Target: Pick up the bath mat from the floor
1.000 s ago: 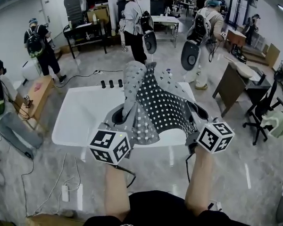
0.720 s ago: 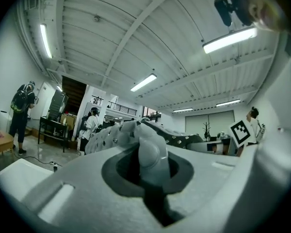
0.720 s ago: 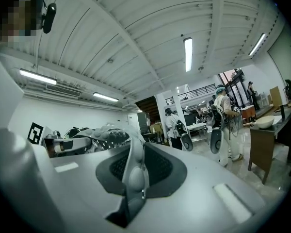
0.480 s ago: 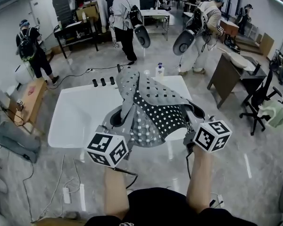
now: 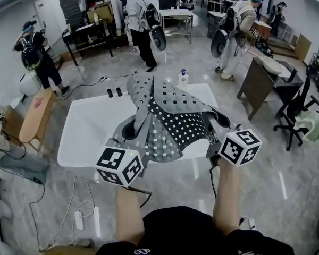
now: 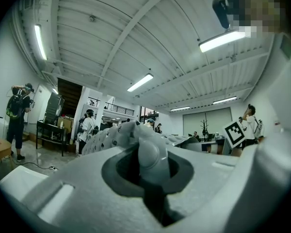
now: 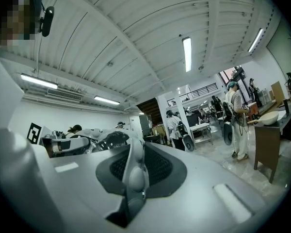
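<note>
Head view: bath mat [image 5: 175, 118] hangs crumpled above the white tub [image 5: 90, 126], with left gripper [image 5: 130, 133] and right gripper [image 5: 220, 126] each clamped tight on its edge.

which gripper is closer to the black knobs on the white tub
Left. The left gripper holds the bath mat just this side of the black knobs; the right gripper grips the mat well off to their right.
</note>
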The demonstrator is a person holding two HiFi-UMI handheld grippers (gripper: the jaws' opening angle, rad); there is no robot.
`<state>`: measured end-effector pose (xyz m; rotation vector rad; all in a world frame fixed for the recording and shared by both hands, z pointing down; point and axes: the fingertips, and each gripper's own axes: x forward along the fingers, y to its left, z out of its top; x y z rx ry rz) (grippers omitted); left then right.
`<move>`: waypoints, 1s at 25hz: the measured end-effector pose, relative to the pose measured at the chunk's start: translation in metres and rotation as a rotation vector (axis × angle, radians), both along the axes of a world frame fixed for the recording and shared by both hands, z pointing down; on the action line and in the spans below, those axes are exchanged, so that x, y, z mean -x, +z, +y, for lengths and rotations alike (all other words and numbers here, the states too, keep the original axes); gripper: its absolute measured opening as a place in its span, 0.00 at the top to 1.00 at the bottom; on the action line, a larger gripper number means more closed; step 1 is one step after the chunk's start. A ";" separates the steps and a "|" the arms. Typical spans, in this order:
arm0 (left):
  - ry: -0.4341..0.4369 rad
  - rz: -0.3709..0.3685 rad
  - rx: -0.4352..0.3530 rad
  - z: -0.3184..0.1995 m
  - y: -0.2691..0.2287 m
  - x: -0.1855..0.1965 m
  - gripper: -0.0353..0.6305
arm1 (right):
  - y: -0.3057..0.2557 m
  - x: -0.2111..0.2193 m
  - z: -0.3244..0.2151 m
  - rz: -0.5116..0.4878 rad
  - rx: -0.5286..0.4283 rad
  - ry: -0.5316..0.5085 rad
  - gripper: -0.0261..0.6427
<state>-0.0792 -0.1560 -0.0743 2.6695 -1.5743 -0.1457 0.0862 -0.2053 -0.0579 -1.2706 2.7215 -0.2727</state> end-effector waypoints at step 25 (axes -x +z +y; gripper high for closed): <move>-0.019 -0.017 0.016 0.004 0.006 -0.002 0.91 | 0.009 -0.001 -0.004 0.015 0.001 -0.006 0.93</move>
